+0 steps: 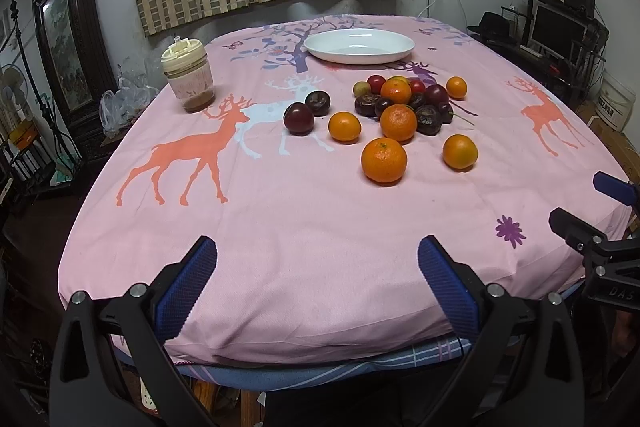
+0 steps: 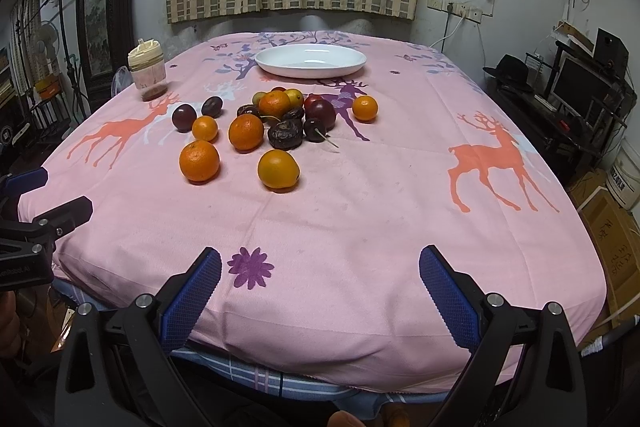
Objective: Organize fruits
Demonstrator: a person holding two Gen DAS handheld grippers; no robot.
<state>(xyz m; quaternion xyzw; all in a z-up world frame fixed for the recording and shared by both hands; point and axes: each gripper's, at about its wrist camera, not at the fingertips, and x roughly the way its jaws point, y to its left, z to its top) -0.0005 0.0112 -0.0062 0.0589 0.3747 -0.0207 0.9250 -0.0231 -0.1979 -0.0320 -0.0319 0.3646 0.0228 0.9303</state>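
Left hand-held gripper [image 1: 317, 281]: I hold it low at the near edge of the surface, its blue ribbed pads spread wide with nothing between them, so it is ready to take a fruit.

Right hand-held gripper [image 2: 320, 287]: likewise parted and empty, level with the near edge; it shows at the right border of the left wrist view, so my two tools sit side by side and apart.

Surface [image 2: 360, 211]: a table under a pink cloth printed with orange deer, which carries everything.

Round orange citrus fruits [image 2: 199, 161]: several lie loose toward me at the front of the group, the easiest first picks in my judgement, since nothing crowds them.

Dark purple round fruits [image 1: 299, 119]: two rest left of the group, the rest mixed into the central heap with wrinkled brown ones and small red and yellow ones (I cannot name the kinds).

White shallow oval plate [image 1: 359, 45]: empty, beyond the heap at the far side, probably the place for sorted fruit.

Clear plastic jar with a cream lid [image 1: 187, 75]: far left, well apart from the fruit.

Progress: judged as not yet begun.
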